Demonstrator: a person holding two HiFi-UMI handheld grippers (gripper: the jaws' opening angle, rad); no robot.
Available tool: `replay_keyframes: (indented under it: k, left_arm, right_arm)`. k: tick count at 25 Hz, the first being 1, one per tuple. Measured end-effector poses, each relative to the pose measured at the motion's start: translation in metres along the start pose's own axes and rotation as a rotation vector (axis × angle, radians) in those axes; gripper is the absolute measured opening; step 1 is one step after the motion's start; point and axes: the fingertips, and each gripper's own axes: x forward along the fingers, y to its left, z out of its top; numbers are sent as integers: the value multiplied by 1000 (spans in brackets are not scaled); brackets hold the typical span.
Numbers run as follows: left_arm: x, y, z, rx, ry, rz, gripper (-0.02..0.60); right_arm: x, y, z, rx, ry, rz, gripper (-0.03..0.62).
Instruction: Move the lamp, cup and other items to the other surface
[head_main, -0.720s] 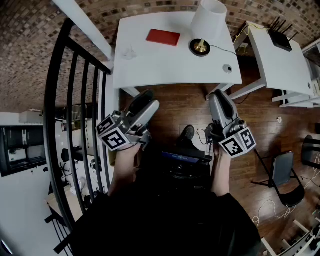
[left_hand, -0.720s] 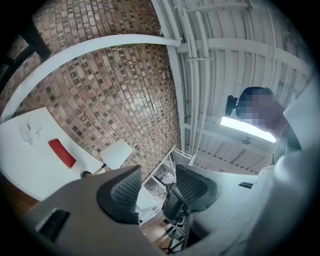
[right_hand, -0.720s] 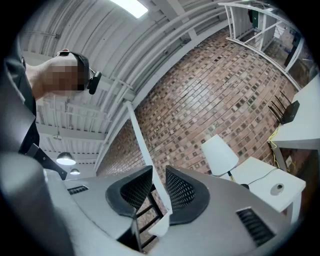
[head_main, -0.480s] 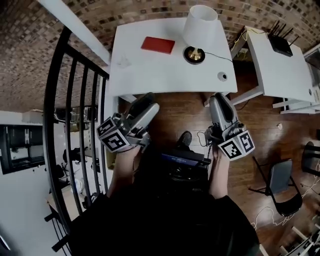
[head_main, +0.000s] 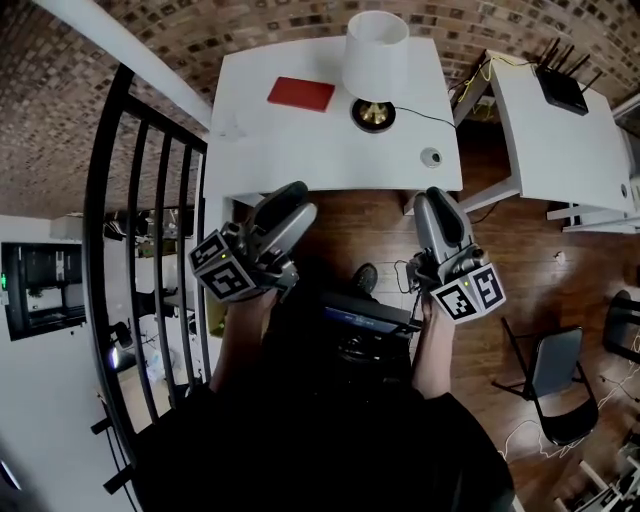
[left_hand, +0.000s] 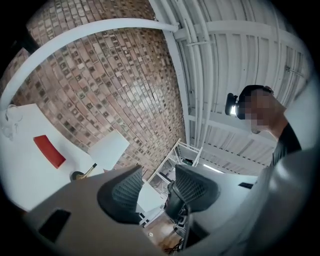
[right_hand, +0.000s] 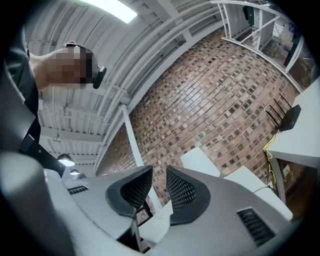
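A lamp (head_main: 375, 50) with a white shade and brass base stands at the far side of the white table (head_main: 300, 150). Left of it lies a flat red item (head_main: 300, 93), and a clear glass cup (head_main: 232, 127) sits near the table's left edge. Both grippers hang over the wooden floor, short of the table's near edge. My left gripper (head_main: 290, 195) is open with nothing between its jaws; in its own view (left_hand: 155, 192) the lamp (left_hand: 109, 149), red item (left_hand: 49, 151) and cup (left_hand: 10, 120) show. My right gripper (head_main: 440, 197) (right_hand: 159, 187) holds a narrow gap, empty.
A black stair railing (head_main: 150, 250) runs along the left. A second white table (head_main: 550, 140) with a black router (head_main: 562, 88) stands at the right, the lamp's cord running toward it. A small round fitting (head_main: 430, 157) sits near the first table's right corner. A folding chair (head_main: 555, 385) stands at lower right.
The table with the lamp, red item and cup has slid down and left in the head view, nearer to the grippers. Both grippers keep about the same place in the frame.
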Motion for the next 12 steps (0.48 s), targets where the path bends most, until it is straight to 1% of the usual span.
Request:
replay_keyframes:
  k: [4,8,9,12]
  left_arm:
    - [14,11,0,6,12,0,219]
    - [20,28,11,-9,-14,-24,219]
    - [21,34,15,-16,-22,-31,219]
    - [28,60,32,-43,-45,-51,219]
  right_arm:
    - [8,-14,-7,2,27,-5,115]
    - [29,-22,-13,-22,57,-7,115]
    - [36,-24,-16,-28,68,-10,140]
    - [62,-32,-27,-43,102,-26,141]
